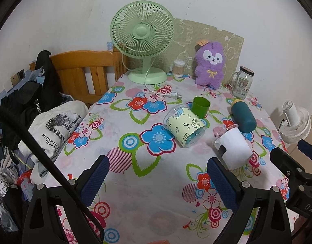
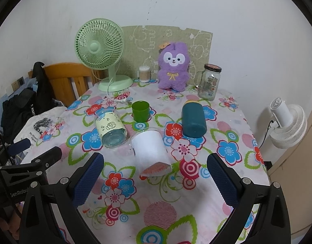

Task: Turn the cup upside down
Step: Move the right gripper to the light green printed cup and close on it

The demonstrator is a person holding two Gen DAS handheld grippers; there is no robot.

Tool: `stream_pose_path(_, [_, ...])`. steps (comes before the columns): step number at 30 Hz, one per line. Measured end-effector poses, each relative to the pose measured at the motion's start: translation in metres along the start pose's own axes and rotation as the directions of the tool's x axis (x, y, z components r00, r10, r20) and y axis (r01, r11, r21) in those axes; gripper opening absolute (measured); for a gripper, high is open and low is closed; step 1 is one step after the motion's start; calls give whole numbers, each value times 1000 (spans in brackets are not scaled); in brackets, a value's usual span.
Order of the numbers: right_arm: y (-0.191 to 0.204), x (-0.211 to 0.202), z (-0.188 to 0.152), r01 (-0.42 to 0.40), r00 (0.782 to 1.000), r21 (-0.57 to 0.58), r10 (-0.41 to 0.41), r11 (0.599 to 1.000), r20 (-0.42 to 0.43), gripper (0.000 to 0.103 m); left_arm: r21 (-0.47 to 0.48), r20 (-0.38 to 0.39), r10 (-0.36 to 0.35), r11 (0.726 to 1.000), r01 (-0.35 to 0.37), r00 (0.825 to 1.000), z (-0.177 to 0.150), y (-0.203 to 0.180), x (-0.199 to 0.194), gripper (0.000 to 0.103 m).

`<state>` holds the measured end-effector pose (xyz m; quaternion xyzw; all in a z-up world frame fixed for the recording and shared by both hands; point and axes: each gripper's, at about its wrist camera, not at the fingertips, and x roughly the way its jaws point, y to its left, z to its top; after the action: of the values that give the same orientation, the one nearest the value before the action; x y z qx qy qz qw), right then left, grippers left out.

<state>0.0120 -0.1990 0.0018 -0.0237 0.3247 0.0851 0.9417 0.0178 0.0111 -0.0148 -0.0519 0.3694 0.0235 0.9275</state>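
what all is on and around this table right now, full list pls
green cup: 1, green, upright, table middle
glass cup: 1, clear with pale yellow label, on its side, left of green cup
white cup: 1, white, on its side, nearest the grippers
teal bottle: 1, teal, lying down, right
desk fan: 1, mint green, back left
plush toy: 1, purple, back centre
glass jar: 1, clear, back right
cotton swab tub: 1, by the fan
white fan: 1, off table, right
left gripper: open
right gripper: open
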Motion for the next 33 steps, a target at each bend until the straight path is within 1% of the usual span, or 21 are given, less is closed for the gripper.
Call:
stream_pose_path(3, [3,10,5,-8,1000,-10,8,1000,-13,102,-3,-10,7,1000,-7,1000,3,3,6,98])
stream_pose_path(6, [9,22,13,-12,1000,-36,11,999,-22,102,-7,-37,12,1000,-12,999,7,7,19,98])
stream_pose_path(11, [22,44,30,-22,999,-87,19,996,-33,102,-12,-61,29,999,-30,998,18,11,40,98])
stream_pose_path(16, [31,74,48,-78,994,-110,70,991,-78,102,-13,-101,30,999,-31,994,22,14,62,98])
stream_pose_path(22, [44,114,61,-141,981,-154,118,978,-151,102,-3,-143,43,999,-44,989,29,14,90,98])
stream_pose_path(25, [49,133,65,-181,969,-164,147,970,-201,102,2,-169,46,999,-47,985,31,13,103,98])
stream_pose_path(30, [59,167,65,-265,930,-168,206,949,-303,102,4,-215,41,999,-41,976,31,11,125,98])
stream_pose_path(33, [64,180,63,-284,917,-165,217,945,-334,102,14,-229,45,999,-43,972,30,9,134,98])
